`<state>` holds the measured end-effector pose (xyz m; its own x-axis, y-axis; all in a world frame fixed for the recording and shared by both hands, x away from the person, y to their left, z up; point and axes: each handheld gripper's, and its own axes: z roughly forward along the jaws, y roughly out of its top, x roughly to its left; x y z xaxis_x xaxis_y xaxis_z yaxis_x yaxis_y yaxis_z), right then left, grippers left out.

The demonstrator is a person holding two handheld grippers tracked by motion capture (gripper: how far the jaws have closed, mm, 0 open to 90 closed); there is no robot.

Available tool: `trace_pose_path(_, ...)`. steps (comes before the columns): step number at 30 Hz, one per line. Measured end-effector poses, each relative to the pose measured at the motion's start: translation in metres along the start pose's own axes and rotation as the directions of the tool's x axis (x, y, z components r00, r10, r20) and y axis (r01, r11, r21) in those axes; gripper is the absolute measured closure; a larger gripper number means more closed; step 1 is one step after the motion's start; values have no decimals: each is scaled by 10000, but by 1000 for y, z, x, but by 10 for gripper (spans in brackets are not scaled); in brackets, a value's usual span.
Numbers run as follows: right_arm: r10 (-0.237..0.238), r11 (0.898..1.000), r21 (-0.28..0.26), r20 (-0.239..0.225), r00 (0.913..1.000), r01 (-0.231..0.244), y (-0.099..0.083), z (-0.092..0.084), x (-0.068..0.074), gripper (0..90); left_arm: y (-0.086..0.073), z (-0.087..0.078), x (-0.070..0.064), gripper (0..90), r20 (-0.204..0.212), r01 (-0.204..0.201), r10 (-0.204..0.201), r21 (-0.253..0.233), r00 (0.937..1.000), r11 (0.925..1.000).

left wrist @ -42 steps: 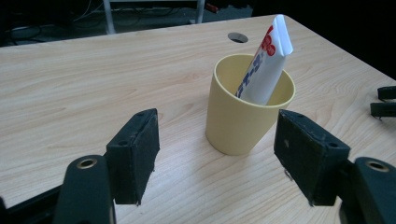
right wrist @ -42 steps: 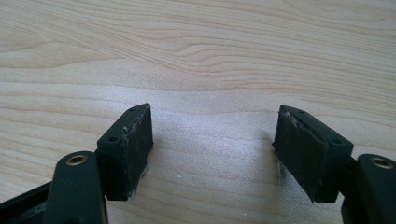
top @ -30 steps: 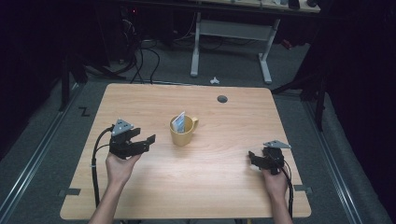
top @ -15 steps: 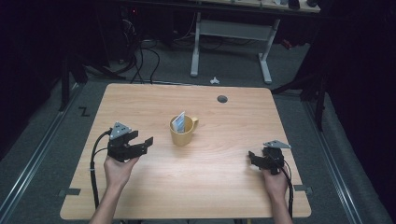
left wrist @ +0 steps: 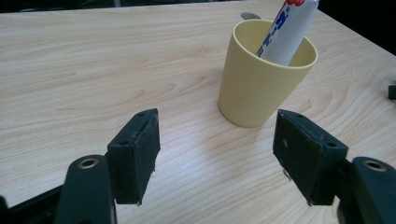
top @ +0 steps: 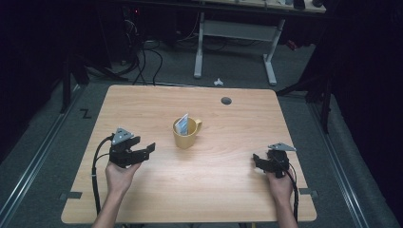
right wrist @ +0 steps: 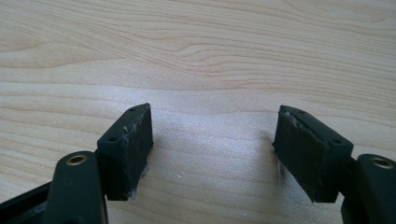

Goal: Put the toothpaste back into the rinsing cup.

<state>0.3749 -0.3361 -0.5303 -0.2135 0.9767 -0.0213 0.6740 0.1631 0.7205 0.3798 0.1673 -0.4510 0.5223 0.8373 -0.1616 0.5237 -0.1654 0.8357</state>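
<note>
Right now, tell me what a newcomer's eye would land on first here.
The yellow cup at the middle of the wooden table, with a white-and-blue tube leaning inside it. Next, the left gripper beside it, jaws open and aimed at the cup, and the right gripper open near the right edge.

tube (left wrist: 288,28) top cut off, lower part hidden inside cup (left wrist: 254,88), perhaps toothpaste

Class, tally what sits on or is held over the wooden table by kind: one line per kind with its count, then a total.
Yellow cups: 1
Toothpaste tubes, standing in the cup: 1
Hand-held grippers, left gripper and right gripper: 2
Total: 4
</note>
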Motion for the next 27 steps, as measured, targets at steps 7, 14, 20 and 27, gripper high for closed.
trace_pose_path(7,-2,10000,-2,-1,10000,2,0,0,0,283,-6,2,1,323,-110,65,-64,67,9999,10000)
trace_pose_path(14,-2,10000,-2,0,10000,2,0,0,0,283,-12,4,1,325,-165,85,-82,193,9998,9998)
trace_pose_path(20,-3,10000,-2,1,10000,3,0,0,0,283,-17,8,2,325,-227,56,-47,413,9997,9991)
trace_pose_path(27,3,10000,2,3,10000,-3,0,0,0,283,-24,11,1,326,-320,75,-56,585,9995,9983)
